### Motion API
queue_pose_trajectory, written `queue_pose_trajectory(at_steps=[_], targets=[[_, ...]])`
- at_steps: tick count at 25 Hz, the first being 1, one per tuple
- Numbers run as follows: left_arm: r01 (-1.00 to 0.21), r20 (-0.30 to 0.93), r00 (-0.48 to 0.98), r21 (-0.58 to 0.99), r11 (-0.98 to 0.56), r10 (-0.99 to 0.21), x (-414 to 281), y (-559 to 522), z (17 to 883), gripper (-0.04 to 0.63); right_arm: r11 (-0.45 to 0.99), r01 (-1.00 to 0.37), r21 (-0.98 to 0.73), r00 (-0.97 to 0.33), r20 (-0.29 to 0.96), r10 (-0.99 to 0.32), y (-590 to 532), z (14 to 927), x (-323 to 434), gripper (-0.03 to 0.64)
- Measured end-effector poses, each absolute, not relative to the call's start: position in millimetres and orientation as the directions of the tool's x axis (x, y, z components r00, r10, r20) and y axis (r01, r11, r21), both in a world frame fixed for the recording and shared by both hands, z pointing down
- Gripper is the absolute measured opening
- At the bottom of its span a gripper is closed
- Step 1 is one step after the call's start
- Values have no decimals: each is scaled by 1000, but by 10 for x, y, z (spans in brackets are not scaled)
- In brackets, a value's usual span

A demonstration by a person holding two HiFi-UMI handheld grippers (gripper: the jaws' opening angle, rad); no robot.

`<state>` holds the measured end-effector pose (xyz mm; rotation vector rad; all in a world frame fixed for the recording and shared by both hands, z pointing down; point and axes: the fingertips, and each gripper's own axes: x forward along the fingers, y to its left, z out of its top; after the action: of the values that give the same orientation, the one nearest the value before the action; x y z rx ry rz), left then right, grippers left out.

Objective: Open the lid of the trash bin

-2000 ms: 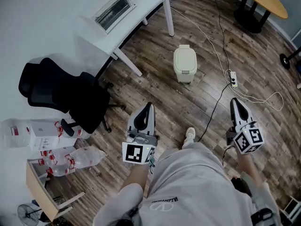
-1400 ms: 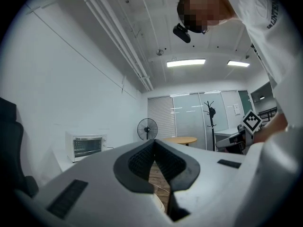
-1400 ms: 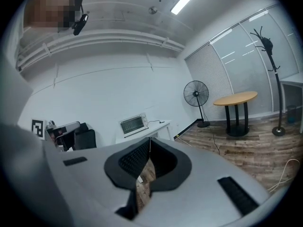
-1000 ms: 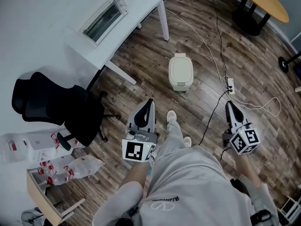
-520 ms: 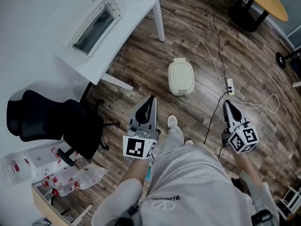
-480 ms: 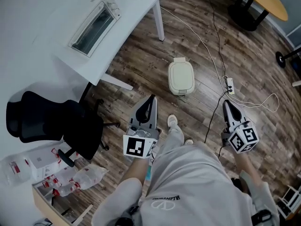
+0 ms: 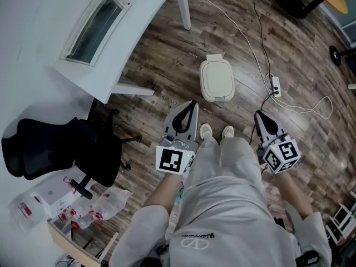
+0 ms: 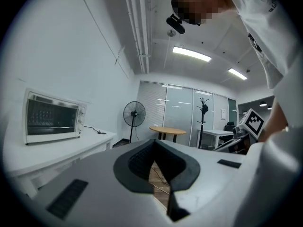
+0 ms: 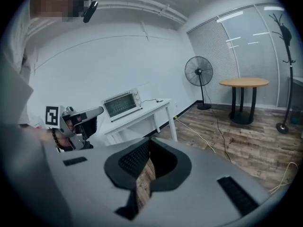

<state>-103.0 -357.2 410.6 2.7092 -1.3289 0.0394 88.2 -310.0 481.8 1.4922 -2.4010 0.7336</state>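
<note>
The left gripper (image 7: pixel 188 105) and right gripper (image 7: pixel 259 116) have closed, empty fingers; a clumsy prod could topple the cream plastic trash bin (image 7: pixel 217 81).

Trash bin (image 7: pixel 216 80) nearer — just ahead of shoes (image 7: pixel 206 131).

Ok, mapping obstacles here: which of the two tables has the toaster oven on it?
The white rectangular table against the wall; the toaster oven sits on its top. The round wooden table stands by the fan, away from it.
</note>
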Motion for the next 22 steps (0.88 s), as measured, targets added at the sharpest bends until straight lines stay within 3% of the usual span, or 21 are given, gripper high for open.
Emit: queue_pose_trajectory(at_steps=[11,15,22], targets=[[-756,261,654,187,-628,-710,-293,-3948,6115,1,418,-831,-368,-556,584,-591,-3674,6757,362,17],[-783,372,622,278,-557,-689,-196,-3897,7105,0,359,-827,-432,-562,632,-534,-3709,7723,350,17],[-792,488,602,267,-549,-632,71,-3983,8532,0,256,-845,-469,-533,701,-474,-3823,9055,498,17]])
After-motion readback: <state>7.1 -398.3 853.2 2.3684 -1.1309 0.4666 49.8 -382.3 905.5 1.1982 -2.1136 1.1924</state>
